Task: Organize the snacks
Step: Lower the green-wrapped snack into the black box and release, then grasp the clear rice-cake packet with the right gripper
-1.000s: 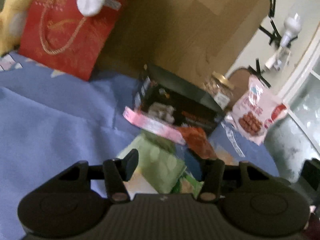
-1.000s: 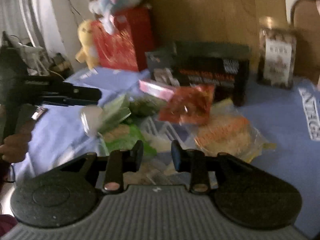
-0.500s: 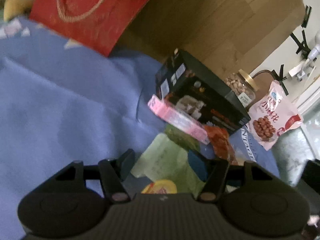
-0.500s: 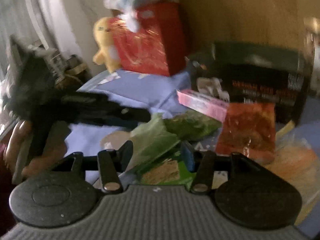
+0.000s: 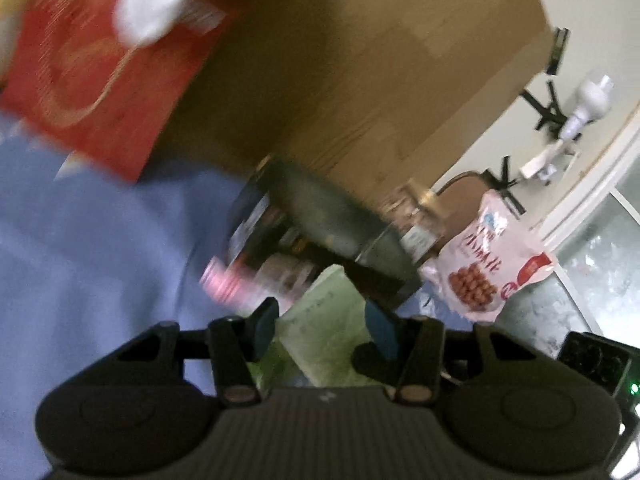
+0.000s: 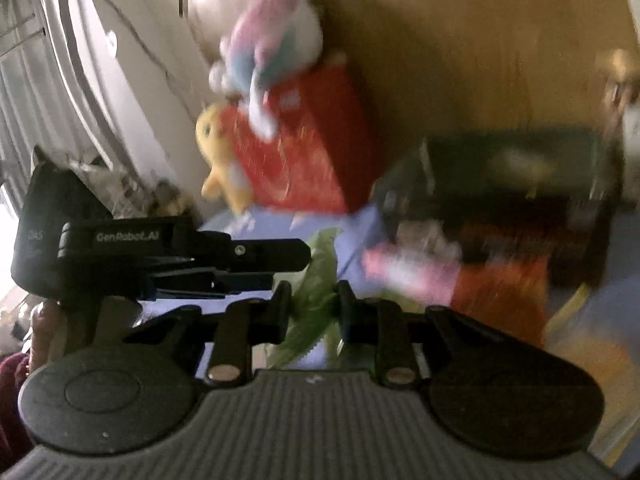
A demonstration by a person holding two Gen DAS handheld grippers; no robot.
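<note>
Pale green crinkled plastic snack packet [image 5: 328, 320] sits between both hand-held grippers, above blue cloth [image 5: 80, 260]. Left hand-held gripper [image 5: 322, 326] jaws closing around packet; contact unclear. Right hand-held gripper [image 6: 310, 308] jaws closing, pinching packet. Black snack box [image 5: 320, 216] behind.

Blue bedsheet [image 5: 88, 240] — dark box [image 5: 320, 216], red bag [image 5: 100, 80], pink-white snack pouch [image 5: 488, 264] on it.
</note>
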